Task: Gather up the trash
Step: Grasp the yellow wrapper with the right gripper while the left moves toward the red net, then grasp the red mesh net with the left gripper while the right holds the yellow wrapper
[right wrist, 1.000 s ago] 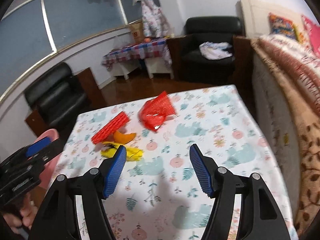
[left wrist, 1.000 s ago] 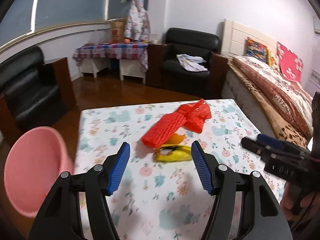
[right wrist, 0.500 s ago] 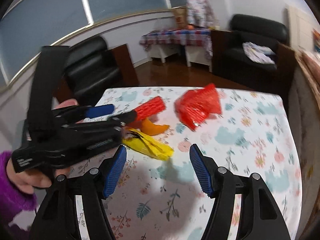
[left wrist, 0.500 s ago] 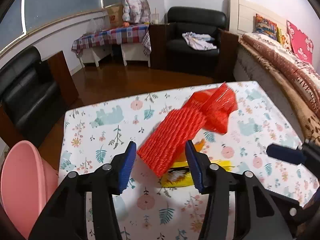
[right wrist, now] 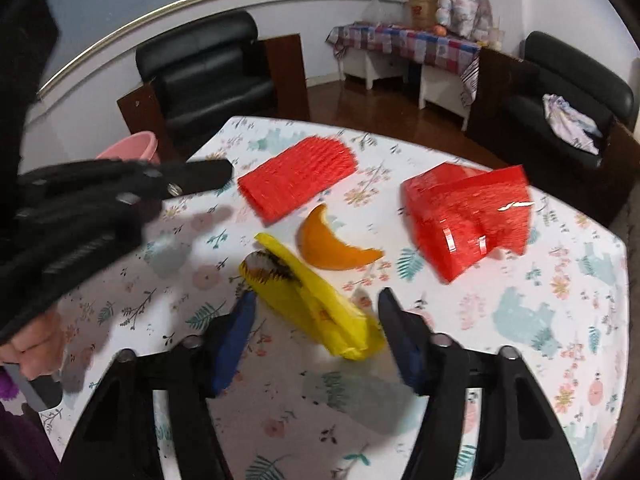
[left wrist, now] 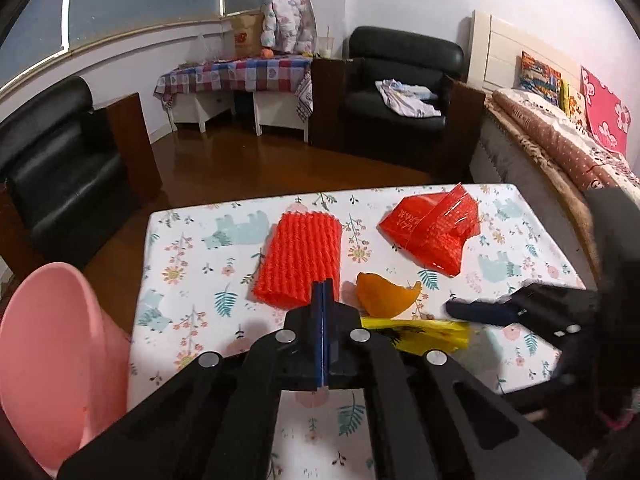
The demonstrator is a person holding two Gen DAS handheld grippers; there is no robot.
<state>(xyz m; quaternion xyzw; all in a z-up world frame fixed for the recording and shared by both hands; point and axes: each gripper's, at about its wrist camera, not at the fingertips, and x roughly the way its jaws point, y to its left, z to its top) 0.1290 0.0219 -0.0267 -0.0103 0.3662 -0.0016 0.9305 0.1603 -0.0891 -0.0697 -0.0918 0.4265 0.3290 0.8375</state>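
Note:
On the floral tablecloth (left wrist: 192, 272) lie a red foam net sleeve (left wrist: 300, 260), an orange peel (left wrist: 384, 294), a yellow wrapper (left wrist: 424, 334) and a red plastic bag (left wrist: 436, 232). My left gripper (left wrist: 322, 292) is shut, its tips at the near edge of the red sleeve; I cannot tell if it pinches the sleeve. My right gripper (right wrist: 316, 316) is open, its fingers either side of the yellow wrapper (right wrist: 312, 304). The sleeve (right wrist: 298, 180), peel (right wrist: 332, 244) and bag (right wrist: 464, 216) show beyond it.
A pink bin (left wrist: 52, 356) stands at the table's left edge, also in the right wrist view (right wrist: 132, 146). Black armchairs (left wrist: 60, 172), a checked side table (left wrist: 240, 76) and a bed (left wrist: 560, 152) surround the table.
The left gripper has closed at the near end of the red sleeve. The right gripper has moved down and forward so its open fingers straddle the yellow wrapper.

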